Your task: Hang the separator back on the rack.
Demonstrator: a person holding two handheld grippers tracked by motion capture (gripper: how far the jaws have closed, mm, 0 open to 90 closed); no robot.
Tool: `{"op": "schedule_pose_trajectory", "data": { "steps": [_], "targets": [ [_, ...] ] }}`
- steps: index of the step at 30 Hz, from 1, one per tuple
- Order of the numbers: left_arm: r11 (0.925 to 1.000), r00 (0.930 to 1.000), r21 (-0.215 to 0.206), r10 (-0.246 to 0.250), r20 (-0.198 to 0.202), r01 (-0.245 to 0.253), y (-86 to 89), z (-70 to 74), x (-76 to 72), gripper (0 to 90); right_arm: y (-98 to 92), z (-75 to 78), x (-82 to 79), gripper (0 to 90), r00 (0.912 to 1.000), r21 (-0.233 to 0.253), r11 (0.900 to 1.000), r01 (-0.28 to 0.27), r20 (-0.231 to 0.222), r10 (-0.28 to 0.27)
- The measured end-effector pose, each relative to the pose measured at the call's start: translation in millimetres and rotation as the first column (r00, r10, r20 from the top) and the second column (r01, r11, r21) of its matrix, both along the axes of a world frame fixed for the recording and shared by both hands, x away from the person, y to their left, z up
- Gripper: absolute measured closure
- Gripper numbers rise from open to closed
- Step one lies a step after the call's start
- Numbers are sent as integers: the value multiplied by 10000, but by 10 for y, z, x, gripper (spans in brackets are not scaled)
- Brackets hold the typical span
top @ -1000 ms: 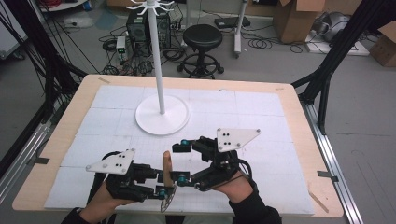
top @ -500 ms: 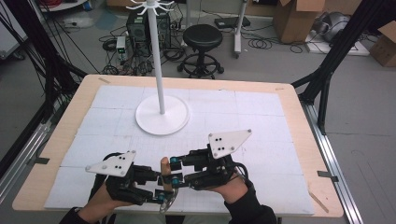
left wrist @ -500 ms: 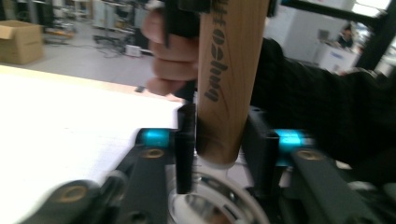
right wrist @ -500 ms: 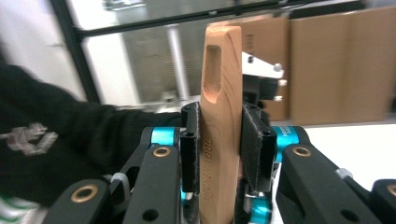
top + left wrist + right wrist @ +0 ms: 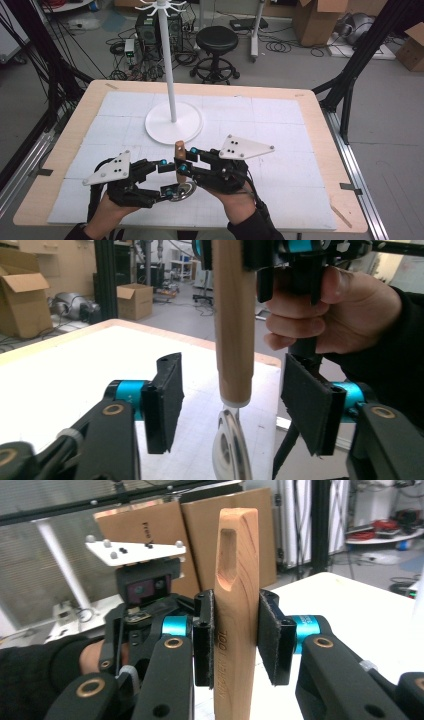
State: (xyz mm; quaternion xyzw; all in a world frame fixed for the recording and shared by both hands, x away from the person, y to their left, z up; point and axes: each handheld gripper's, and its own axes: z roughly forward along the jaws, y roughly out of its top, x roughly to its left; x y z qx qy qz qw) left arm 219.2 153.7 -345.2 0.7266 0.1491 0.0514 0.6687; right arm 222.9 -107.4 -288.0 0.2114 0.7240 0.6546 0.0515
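Observation:
A utensil with a wooden handle (image 5: 179, 159) and a round metal head (image 5: 181, 192) stands upright near the table's front edge. My right gripper (image 5: 186, 159) is shut on the handle (image 5: 236, 580), and its pads (image 5: 203, 635) press on both flat sides below the hanging slot. My left gripper (image 5: 167, 176) is open. Its pads (image 5: 167, 400) stand clear on either side of the handle's lower end (image 5: 233, 325), just above the metal head (image 5: 227, 450). In the right gripper view the left gripper (image 5: 145, 590) sits behind the handle. The right gripper (image 5: 260, 255) grips the handle higher up.
A white hook stand (image 5: 167, 65) rises from a round base (image 5: 173, 122) at the middle of the white mat (image 5: 280, 125). The wooden table edge (image 5: 320, 125) frames the mat. A stool (image 5: 216, 42), cardboard boxes and cables lie on the floor beyond.
My right gripper has come in from the right and shut on the wooden handle. The left gripper's jaws now stand apart from it. The utensil has stayed upright.

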Motion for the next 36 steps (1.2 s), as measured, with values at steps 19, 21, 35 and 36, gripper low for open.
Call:
{"op": "schedule_pose_trajectory", "data": {
  "steps": [19,21,35,36],
  "targets": [
    [9927,9940,593,1069,-217,-1055,-85,-3,-28,600,126,-120,-68,708,9948,207,9949,986,-270,-980],
    [9916,9932,672,1127,-299,-1105,-98,-14,-27,635,136,-134,-72,708,9943,233,9944,1033,-302,-1025],
    [9905,9921,940,1071,-653,-1007,-92,-56,10,726,38,-192,-89,425,9902,451,9893,1386,-232,-1377],
    [9909,9919,899,1070,-687,-1007,-87,-58,15,726,-13,-185,-101,398,9891,518,9878,1470,-97,-1467]
  ]
}}
